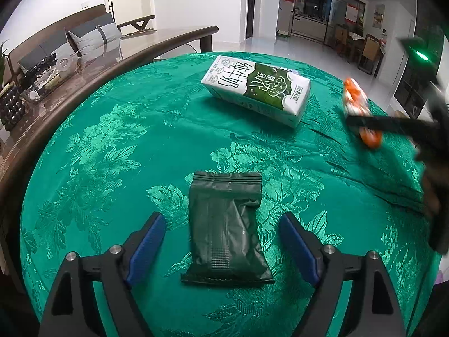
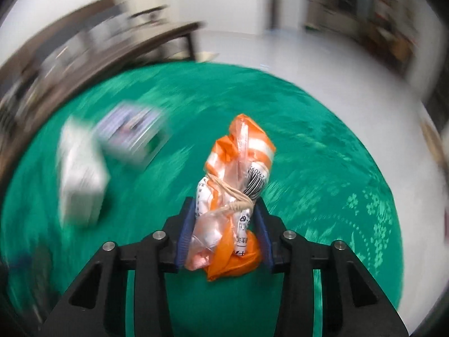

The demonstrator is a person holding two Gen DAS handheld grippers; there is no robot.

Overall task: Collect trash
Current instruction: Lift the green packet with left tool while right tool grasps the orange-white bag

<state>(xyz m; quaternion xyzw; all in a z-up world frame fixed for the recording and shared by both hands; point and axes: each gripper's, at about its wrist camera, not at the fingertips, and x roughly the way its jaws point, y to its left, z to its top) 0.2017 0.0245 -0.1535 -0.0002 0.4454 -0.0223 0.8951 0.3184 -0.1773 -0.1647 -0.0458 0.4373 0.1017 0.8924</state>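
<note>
A green tablecloth (image 1: 118,146) with a woven leaf pattern covers the round table, filling the middle and lower part of the left wrist view. Toward ten o'clock from it runs a long dark wooden table (image 1: 157,47) with a glossy top, and on it, near nine o'clock, stand a clear tray of small items (image 1: 47,75) and a dark pineapple-shaped ornament (image 1: 11,106). Beyond, at eleven o'clock, grey-and-white cushions (image 1: 92,33) lean on a wooden bench, and at one to two o'clock a pale glossy floor (image 1: 294,50) leads to wooden chairs (image 1: 367,53) by a far dining table.
</note>
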